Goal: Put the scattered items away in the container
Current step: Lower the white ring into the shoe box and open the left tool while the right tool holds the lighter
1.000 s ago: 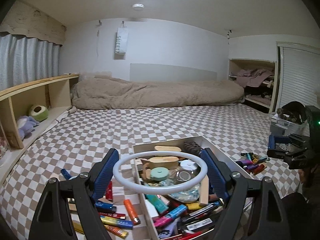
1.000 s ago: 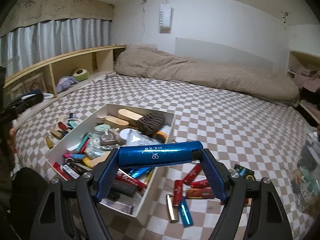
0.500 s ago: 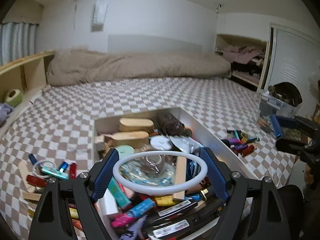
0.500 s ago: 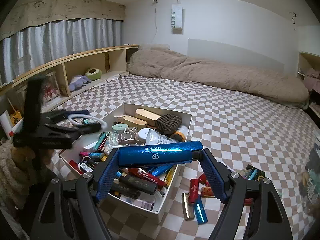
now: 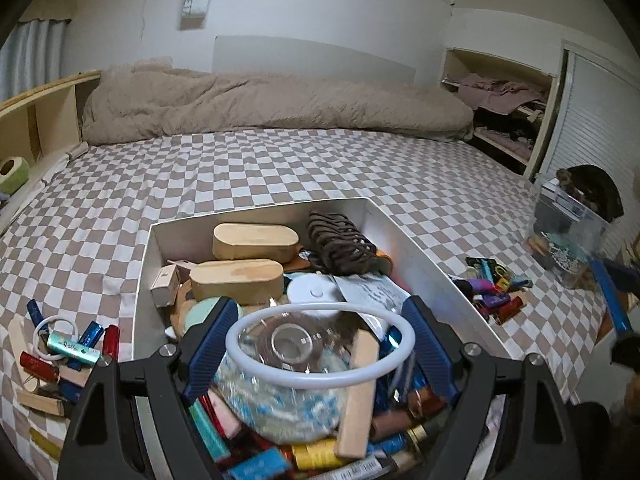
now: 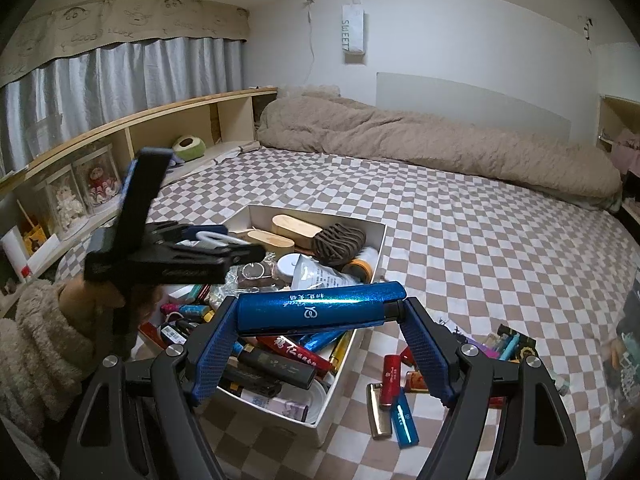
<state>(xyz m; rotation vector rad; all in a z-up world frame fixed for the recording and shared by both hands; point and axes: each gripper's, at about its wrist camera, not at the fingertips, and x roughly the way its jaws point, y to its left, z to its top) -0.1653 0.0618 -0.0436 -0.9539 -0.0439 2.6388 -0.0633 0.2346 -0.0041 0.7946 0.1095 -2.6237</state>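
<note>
Left gripper (image 5: 320, 344) clamped the white ring (image 5: 320, 344) directly over the box (image 5: 420, 256), nearer for release. Right gripper (image 6: 316, 316) pinched the blue tube (image 6: 316, 310), long axis crosswise between fingers, box just ahead-left.

right tongs (image 6: 316, 322) gripping blue tube (image 6: 318, 309), above box (image 6: 352, 356)

We are looking at a bed (image 5: 280, 168) covered in a brown-and-white checked sheet. A beige duvet (image 5: 256, 104) is lying bunched along its far edge. A white box (image 6: 378, 240) crammed with items is sitting on the sheet. Small tubes and lighters (image 6: 394, 396) are lying scattered beside it on one side, and another cluster (image 5: 64, 356) is lying on the other.
</note>
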